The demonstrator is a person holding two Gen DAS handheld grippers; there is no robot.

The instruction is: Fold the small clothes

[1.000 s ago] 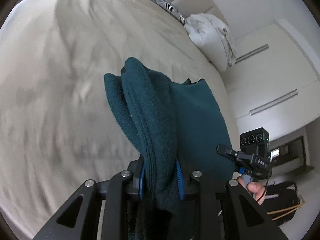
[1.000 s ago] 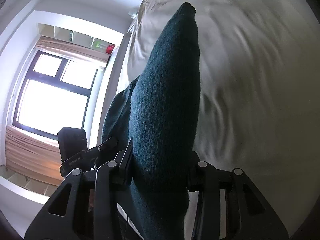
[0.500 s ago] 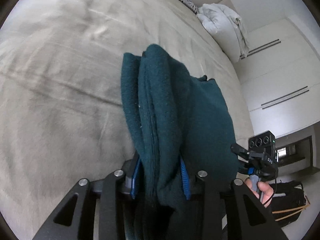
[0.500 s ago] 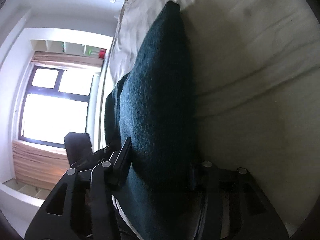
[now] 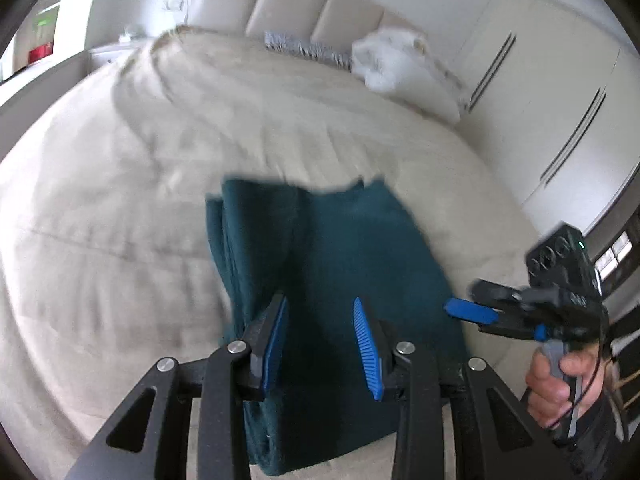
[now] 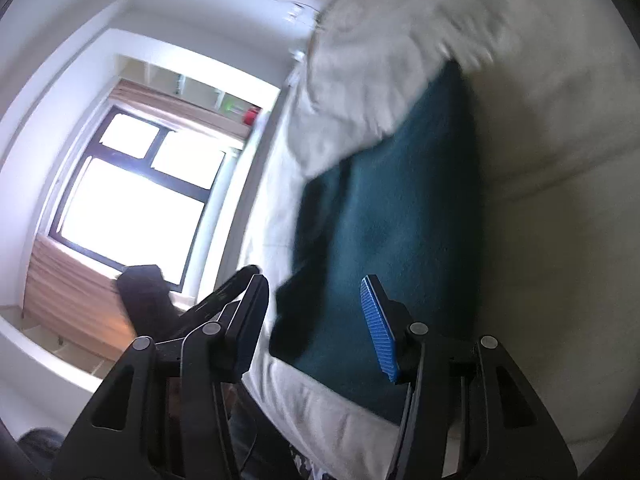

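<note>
The dark teal fleece garment [image 5: 340, 272] lies folded into a rough rectangle on the beige bed cover [image 5: 120, 208], near the bed's close edge. Along its left side several stacked layers show as parallel edges, and its far edge is slightly ragged. From the right wrist view the same garment [image 6: 392, 232] stretches away along the cover, with a pale crumpled fold of bedding [image 6: 360, 92] overlapping its far left corner.

The left gripper [image 5: 320, 334] hangs just above the near part of the garment with its blue ribbed pads spread wide and nothing between them. The right gripper [image 5: 470, 310] appears at the garment's right edge, held in the person's hand [image 5: 556, 384]; seen from its own camera, the right gripper [image 6: 316, 316] also stands wide apart and empty over the garment's near end.

Further off, a padded cream headboard [image 5: 304, 8] backs the bed, with a white bundle of bedding [image 5: 396, 60] and a striped pillow [image 5: 304, 46] in front of it. White wardrobe doors [image 5: 560, 92] stand to the right. A bright window [image 6: 132, 204] fills the left of the right wrist view.
</note>
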